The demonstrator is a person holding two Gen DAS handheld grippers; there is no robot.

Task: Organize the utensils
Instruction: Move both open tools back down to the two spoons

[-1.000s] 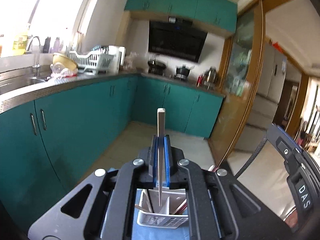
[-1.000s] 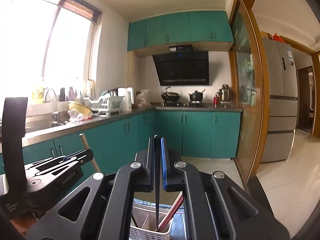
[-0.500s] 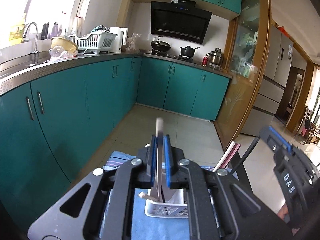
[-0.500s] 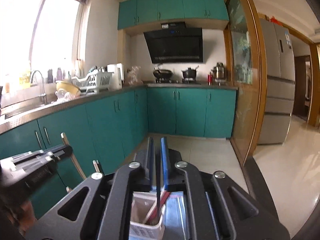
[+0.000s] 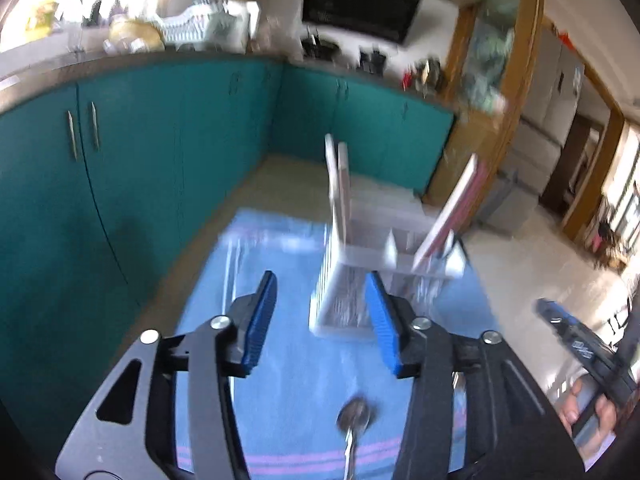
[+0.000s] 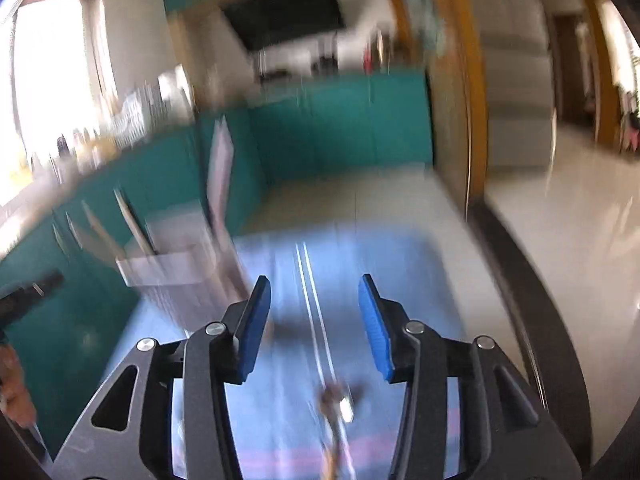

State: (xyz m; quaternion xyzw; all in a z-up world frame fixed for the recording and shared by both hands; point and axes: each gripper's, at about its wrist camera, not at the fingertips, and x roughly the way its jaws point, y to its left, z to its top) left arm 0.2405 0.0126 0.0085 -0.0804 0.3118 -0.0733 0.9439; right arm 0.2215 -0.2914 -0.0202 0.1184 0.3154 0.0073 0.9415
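Note:
A white slotted caddy [image 5: 380, 280] stands on a blue cloth [image 5: 280, 360], just beyond my left gripper [image 5: 320, 320]. Its jaws are opening, with nothing between the blue pads. Pale flat sticks [image 5: 338, 184] and a pink-edged pair [image 5: 452, 212] stand upright in the caddy. A metal spoon [image 5: 354, 416] lies on the cloth below the left jaws. The right wrist view is blurred. There my right gripper [image 6: 314, 326] is also opening and holds nothing. The caddy [image 6: 172, 256] is to its left, and a spoon [image 6: 336, 404] lies on the cloth under it.
Teal kitchen cabinets [image 5: 120, 180] run along the left and back, close to the cloth's left edge. A wooden door frame [image 6: 472, 120] and pale floor tiles [image 6: 560, 220] are on the right. A hand [image 5: 584, 408] holding the other gripper shows at the right edge.
Both grippers were shut on thin utensils above the caddy. Both have let go and opened, and have dropped lower over the blue cloth. The utensils now stand in the caddy.

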